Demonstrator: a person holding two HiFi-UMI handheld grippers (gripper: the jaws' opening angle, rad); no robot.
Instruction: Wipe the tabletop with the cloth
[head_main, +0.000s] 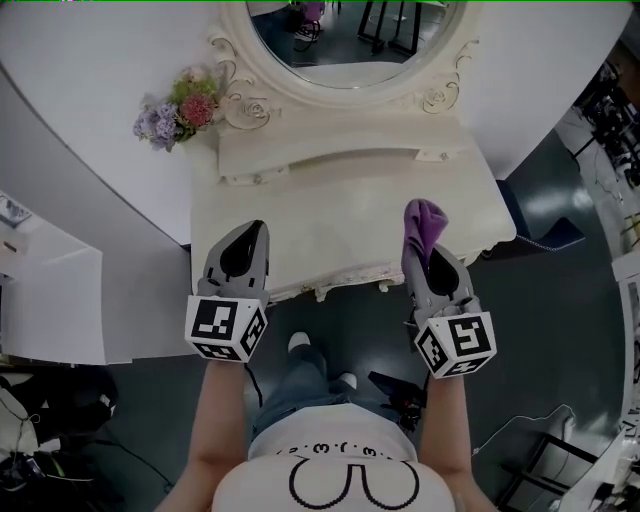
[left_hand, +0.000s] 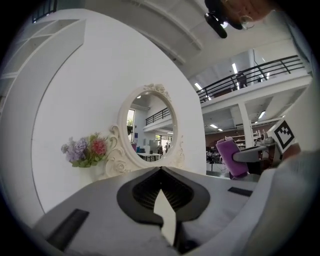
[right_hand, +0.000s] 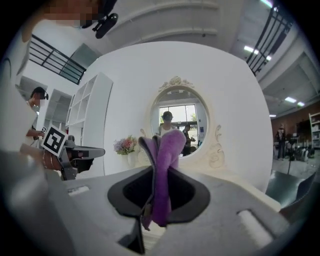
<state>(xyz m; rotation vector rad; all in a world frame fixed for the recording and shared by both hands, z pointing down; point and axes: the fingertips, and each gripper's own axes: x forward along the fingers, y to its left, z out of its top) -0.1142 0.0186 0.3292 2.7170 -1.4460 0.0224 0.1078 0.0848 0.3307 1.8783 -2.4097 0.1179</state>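
- Here the right tongs (head_main: 418, 240) were clamped on the purple cloth (head_main: 425, 218), below and right of the oval mirror (head_main: 350, 40). Its bunched folds stood out past the tips, probably so that a soft pad would meet the surface.
- The cloth was held over the front right part of the counter (head_main: 330, 230). Contact could not be confirmed, and wiping seemed not yet begun.
- The left tongs (head_main: 255, 230), closed together on nothing, hovered below and left of the mirror, seemingly kept out of the wiping path.
- The counter was a cream top with carved edging, and no loose items showed before the mirror.
- Flowers (head_main: 180, 108) stood just left of the mirror's frame.
- A curved white wall (head_main: 90, 120) rose behind the mirror, and a dark floor (head_main: 560, 330) lay below it.
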